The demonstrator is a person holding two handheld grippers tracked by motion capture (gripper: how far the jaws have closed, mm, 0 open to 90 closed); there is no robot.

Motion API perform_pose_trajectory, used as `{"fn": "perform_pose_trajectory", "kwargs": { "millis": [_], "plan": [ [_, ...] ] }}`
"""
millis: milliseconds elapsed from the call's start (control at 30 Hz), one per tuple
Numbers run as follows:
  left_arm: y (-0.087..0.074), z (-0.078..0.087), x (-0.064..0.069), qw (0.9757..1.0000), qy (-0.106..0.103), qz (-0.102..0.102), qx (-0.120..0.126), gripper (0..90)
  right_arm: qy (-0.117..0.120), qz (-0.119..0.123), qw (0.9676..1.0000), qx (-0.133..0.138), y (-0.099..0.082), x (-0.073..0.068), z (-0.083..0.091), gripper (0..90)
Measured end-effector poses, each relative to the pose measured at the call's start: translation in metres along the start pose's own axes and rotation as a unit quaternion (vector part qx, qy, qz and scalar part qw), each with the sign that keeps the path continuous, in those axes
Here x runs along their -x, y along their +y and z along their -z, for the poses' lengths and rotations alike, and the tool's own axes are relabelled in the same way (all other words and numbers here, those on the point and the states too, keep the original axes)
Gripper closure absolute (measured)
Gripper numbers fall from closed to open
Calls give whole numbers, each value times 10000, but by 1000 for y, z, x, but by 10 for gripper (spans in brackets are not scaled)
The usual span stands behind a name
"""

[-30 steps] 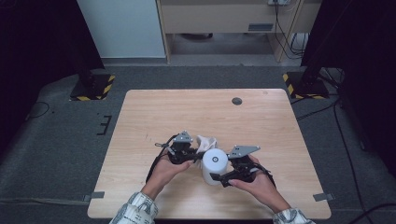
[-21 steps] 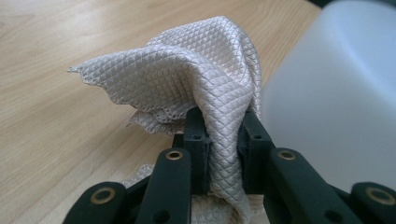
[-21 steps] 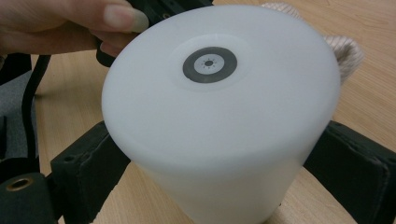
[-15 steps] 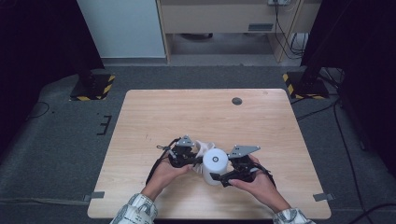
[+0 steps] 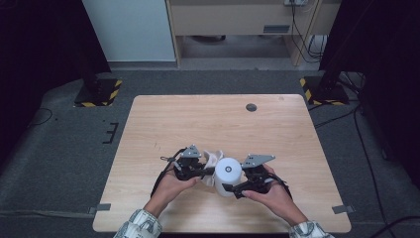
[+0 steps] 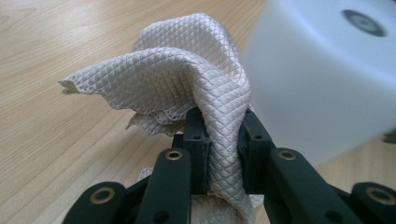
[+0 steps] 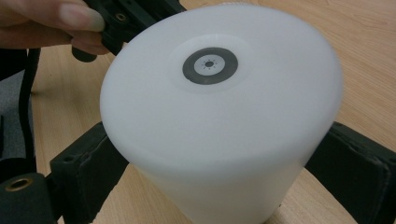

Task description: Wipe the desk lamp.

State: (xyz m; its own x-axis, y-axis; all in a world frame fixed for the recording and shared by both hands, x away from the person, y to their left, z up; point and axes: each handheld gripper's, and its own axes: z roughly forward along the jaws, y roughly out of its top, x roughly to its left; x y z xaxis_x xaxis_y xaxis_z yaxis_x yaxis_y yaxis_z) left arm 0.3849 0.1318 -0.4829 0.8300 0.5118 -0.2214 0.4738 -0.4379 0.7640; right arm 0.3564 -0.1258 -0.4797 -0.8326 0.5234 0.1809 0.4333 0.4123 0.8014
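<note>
Pale wooden tabletop over grey carpet; left gripper pinches a quilted grey cloth, right gripper clamps a white plastic cylinder.

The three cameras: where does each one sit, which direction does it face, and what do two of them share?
High view: above the table, looking forward and down; both forearms, left gripper, right gripper.
Left gripper view: along its jaws, pinching the grey cloth.
Right gripper view: along its jaws, clamping the white cylinder; fingers of the other hand.
Shared: the cylinder.
</note>
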Motion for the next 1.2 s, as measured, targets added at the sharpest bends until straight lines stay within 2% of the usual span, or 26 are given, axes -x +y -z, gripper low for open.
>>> {"fn": "perform_pose_trajectory", "kwargs": {
  "millis": [167,367,467,533,800,967,1200],
  "plan": [
    [-9,8,5,10000,-55,23,-10,760,3,1,10000,-11,0,0,0,75],
    [-13,-1,5,9997,35,4,-242,760,-18,2,10000,-3,0,0,0,76],
    [-16,-2,6,9993,45,-70,-376,759,-9,-4,10000,-4,0,0,0,76],
    [-19,1,7,9993,43,-53,-376,758,-7,10,10000,-14,1,0,0,76],
    [-20,23,2,9997,210,69,-51,754,-29,-38,10000,59,0,0,1,60],
    [-20,35,-6,9991,368,201,107,753,-41,-90,9999,93,-4,2,6,42],
    [-21,47,-13,9977,597,240,231,750,-52,-103,9999,68,-15,5,18,43]
  ]
}}
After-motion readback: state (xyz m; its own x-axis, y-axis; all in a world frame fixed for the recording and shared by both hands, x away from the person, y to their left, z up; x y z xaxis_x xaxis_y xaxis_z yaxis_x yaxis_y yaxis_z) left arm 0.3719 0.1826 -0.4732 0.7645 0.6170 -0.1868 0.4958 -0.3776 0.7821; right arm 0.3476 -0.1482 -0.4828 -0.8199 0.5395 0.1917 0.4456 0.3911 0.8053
